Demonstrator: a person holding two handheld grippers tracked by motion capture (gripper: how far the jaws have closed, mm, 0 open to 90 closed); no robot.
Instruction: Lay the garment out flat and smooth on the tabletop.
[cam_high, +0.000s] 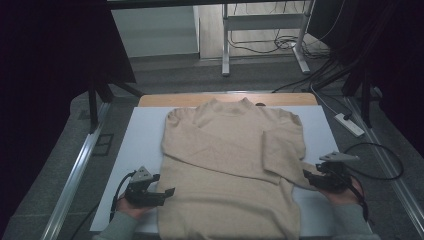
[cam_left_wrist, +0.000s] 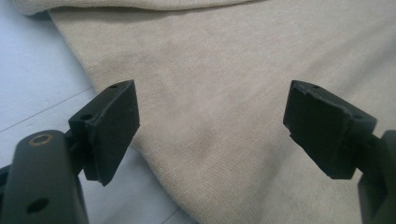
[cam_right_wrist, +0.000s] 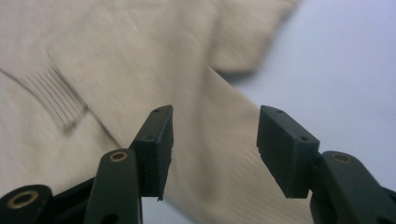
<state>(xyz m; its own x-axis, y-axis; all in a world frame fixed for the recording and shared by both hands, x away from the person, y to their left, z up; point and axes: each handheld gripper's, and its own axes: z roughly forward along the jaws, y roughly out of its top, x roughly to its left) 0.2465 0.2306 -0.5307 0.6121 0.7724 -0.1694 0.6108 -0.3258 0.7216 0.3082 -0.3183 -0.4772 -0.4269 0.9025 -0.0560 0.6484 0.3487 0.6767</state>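
The sweater (cam_high: 230, 170) is laid flat, sleeves folded in. Left gripper (cam_high: 167, 192) at 8 o'clock and right gripper (cam_high: 306, 176) at 4 o'clock are held released; side edges are probably to be grasped next.

Counter surface with one garment laid flat.

The counter (cam_high: 145, 132) carries a white covering over most of its top; a strip of bare wood shows along the far edge. A beige knit sweater (cam_high: 227, 165) lies directly on the white surface, front up, collar toward the far edge and hem at the near edge. Both sleeves are folded inward across the body. White surface remains exposed on both sides of the sweater.
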